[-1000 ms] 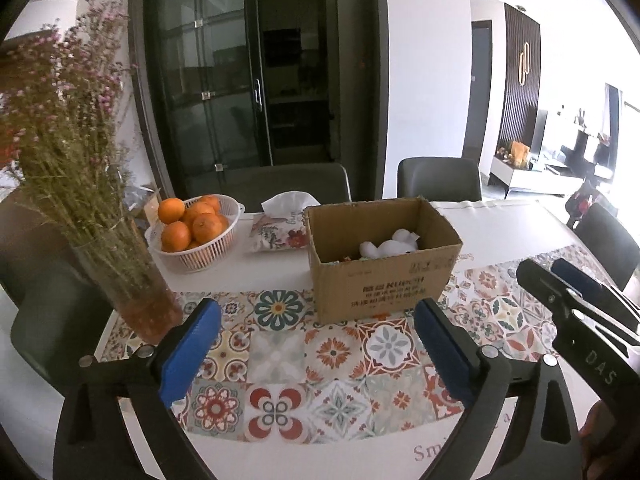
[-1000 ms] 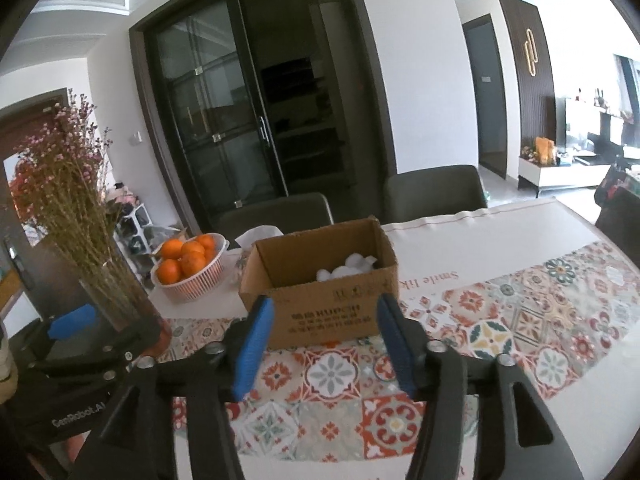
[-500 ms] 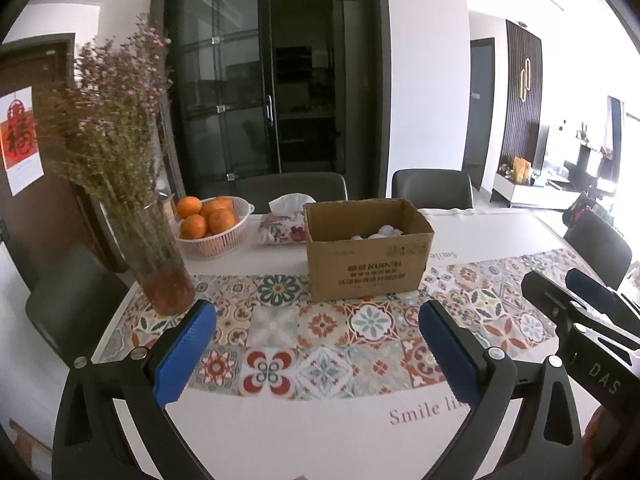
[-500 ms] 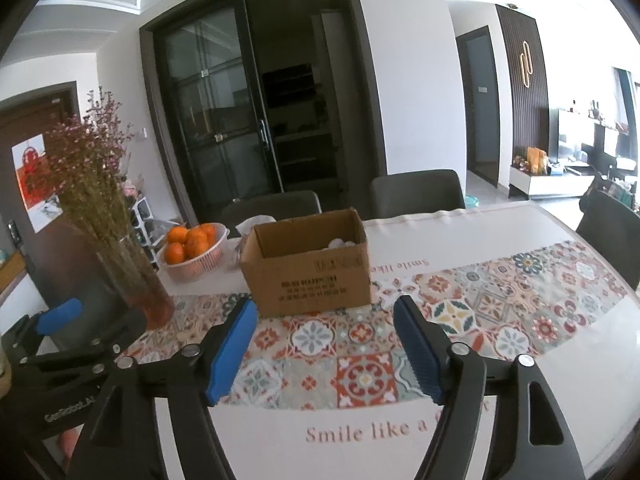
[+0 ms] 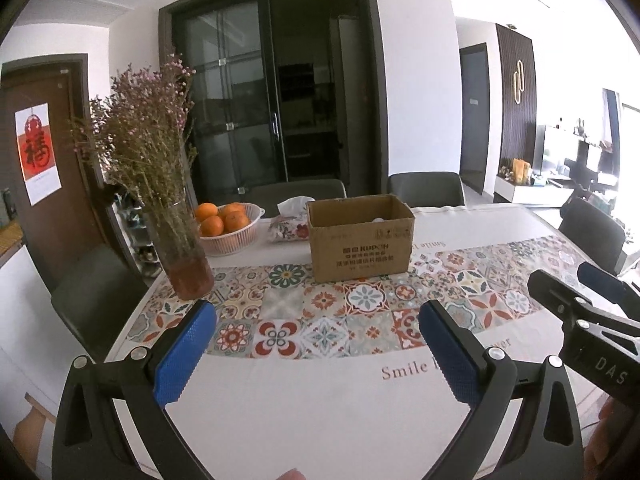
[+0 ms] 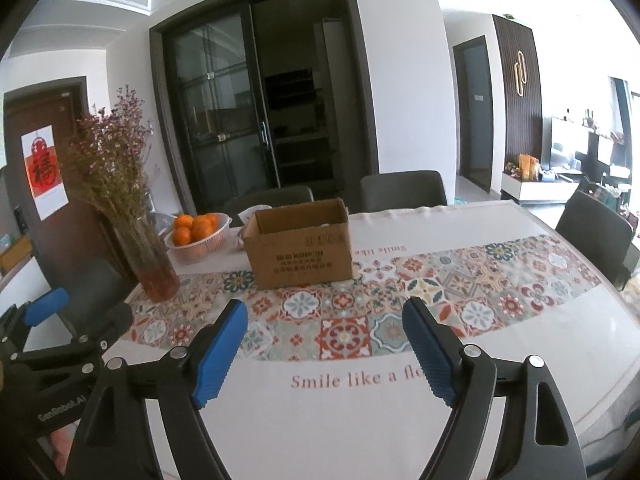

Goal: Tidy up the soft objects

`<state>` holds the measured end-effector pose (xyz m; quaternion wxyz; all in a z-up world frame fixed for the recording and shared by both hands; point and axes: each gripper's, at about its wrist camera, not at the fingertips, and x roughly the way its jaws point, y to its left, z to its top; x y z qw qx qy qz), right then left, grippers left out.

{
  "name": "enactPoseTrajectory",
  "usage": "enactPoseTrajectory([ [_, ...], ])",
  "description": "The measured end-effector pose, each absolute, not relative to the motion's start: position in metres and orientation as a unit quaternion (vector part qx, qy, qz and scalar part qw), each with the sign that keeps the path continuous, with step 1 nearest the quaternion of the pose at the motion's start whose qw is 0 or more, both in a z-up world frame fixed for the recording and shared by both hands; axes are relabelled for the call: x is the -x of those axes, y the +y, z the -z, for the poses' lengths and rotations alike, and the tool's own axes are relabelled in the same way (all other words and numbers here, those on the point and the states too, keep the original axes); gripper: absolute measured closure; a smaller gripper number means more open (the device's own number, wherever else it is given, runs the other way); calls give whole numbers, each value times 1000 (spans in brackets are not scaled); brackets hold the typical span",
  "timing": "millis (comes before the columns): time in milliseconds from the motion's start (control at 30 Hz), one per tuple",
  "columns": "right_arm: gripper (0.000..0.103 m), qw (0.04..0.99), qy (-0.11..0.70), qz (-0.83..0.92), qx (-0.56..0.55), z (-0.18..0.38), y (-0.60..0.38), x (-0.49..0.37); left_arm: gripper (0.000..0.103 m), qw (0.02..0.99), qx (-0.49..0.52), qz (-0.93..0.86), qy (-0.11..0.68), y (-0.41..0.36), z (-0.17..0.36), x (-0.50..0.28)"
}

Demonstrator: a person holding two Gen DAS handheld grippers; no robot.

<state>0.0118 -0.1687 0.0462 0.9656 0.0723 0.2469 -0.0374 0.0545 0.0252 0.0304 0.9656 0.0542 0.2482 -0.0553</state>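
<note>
An open cardboard box (image 5: 360, 240) (image 6: 300, 252) stands past the middle of the patterned tablecloth, with a glimpse of something white (image 5: 378, 219) inside it. My left gripper (image 5: 316, 318) hovers open over the near part of the table, well short of the box, with nothing between its blue pads. My right gripper (image 6: 324, 314) is beside it on the right, its jaws opening, with nothing between them. Each gripper shows at the edge of the other's view.
A glass vase of dried flowers (image 5: 184, 256) stands at the left. Behind it are a white basket of oranges (image 5: 228, 224) and a floral tissue pack (image 5: 288, 228). Dark chairs (image 5: 426, 188) ring the table (image 5: 320, 400), and a person's fingertip (image 5: 290, 474) shows at the bottom edge.
Both grippers have pulled back from the box toward the near table edge, so the box looks smaller and farther. The right gripper's jaws have spread wider.
</note>
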Motion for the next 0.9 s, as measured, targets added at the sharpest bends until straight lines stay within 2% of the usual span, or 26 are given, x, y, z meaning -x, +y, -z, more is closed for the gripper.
enactPoseTrajectory([
  [433,22,964,255,37,-62,-38,-166,32,0,966,-60,52,246,27,-27,0],
  [900,22,965,253,37,-62,-38,-167,52,0,963,-50,64,256,25,-23,20],
])
